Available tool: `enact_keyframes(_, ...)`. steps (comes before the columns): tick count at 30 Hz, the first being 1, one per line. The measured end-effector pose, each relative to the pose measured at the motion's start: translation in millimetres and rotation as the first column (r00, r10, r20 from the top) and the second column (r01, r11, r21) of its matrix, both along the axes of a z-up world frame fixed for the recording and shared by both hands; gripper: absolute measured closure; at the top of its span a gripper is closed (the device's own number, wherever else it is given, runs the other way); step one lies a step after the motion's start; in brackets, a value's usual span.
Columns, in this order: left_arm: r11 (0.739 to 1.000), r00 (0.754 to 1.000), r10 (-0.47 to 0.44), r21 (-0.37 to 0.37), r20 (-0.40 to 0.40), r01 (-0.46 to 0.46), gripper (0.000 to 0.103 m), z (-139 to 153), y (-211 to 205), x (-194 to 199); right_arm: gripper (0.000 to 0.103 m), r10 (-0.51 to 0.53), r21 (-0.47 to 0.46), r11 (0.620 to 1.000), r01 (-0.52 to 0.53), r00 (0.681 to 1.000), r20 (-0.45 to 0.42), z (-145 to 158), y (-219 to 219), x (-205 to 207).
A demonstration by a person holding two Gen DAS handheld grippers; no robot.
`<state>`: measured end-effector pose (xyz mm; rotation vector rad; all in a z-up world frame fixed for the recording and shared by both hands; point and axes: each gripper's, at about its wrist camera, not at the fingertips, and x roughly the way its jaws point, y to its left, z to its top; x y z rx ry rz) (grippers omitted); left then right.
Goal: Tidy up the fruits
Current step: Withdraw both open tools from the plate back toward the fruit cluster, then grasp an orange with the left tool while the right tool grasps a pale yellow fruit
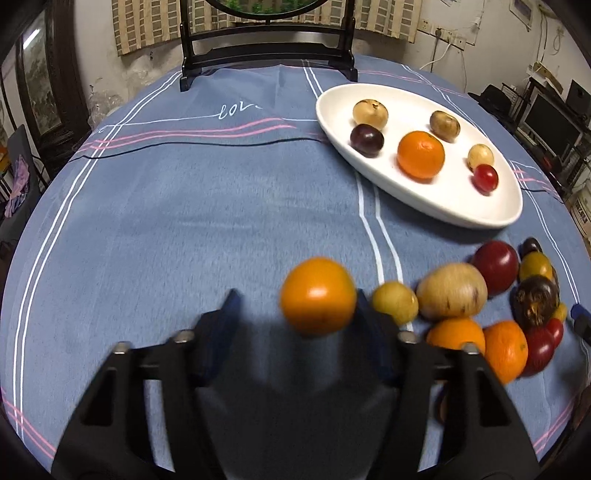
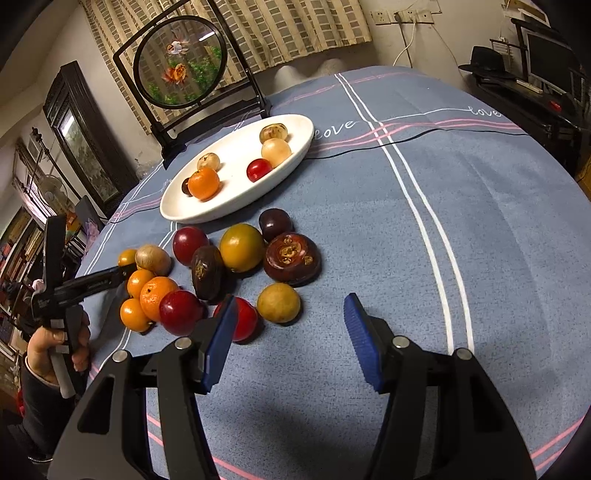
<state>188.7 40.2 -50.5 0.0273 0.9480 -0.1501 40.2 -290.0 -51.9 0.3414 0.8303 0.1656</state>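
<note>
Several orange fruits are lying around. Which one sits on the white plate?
The dimpled mandarin mid-plate, beside a dark plum. Every other orange fruit lies on the blue cloth.

A lived-in home room: cloth-covered table (image 2: 480, 229), checked curtain (image 2: 295, 26), framed goldfish ornament (image 2: 179, 61), cluttered shelves.

1. From my left wrist view, the oval white ceramic dish (image 1: 439, 214) sat far right on the blue striped tablecloth (image 1: 184, 221).
2. The loose fruit pile (image 1: 509, 295) lay before it.
3. A round orange fruit (image 1: 317, 295) sat left of that pile.
4. The black-framed round screen (image 2: 181, 62) stood behind the dish.
</note>
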Motion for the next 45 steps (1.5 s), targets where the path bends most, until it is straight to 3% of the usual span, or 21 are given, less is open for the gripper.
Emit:
enact_keyframes(1,0.999,1.0,-0.018,-0.032,0.0,0.018,0.065,1.2,-2.1,0.7,0.043,0.0,-0.005,1.0,0.0,1.0,-0.005,-0.9,0.5,0.3)
enact_keyframes(5,1.0,1.0,-0.019,-0.014,0.009,0.02,0.065,1.5,-8.0,-3.2,0.043,0.009,-0.038,0.999,-0.009,1.0,-0.003,0.6,3.9,0.1)
enact_keyframes(10,0.998,1.0,-0.017,-0.06,0.007,0.017,0.065,3.4,0.3,-15.9,0.043,0.069,-0.145,0.987,-0.071,0.997,-0.021,-0.8,20.4,0.5)
enact_keyframes(24,0.998,1.0,-0.017,-0.061,0.011,0.017,0.065,1.1,8.8,-33.1,0.043,0.08,-0.314,0.945,-0.096,0.995,-0.065,-10.2,33.1,7.7)
enact_keyframes(27,0.998,1.0,-0.021,-0.063,0.013,0.021,0.065,0.6,9.3,-32.9,0.062,0.094,-0.328,0.938,-0.108,0.994,-0.056,-11.0,36.8,17.0)
enact_keyframes(35,0.998,1.0,-0.023,-0.06,0.021,0.024,0.065,0.0,8.8,-32.2,0.065,0.109,-0.348,0.93,-0.114,0.993,-0.033,-8.4,48.2,33.1)
enact_keyframes(37,0.998,1.0,-0.024,-0.061,0.021,0.025,0.065,0.1,8.9,-32.1,0.076,0.117,-0.358,0.925,-0.125,0.992,-0.046,-8.8,51.6,33.5)
enact_keyframes(45,0.998,1.0,-0.024,-0.061,0.02,0.025,0.065,0.3,9.0,-32.0,0.077,0.095,-0.324,0.94,-0.105,0.994,-0.048,-6.5,44.7,21.9)
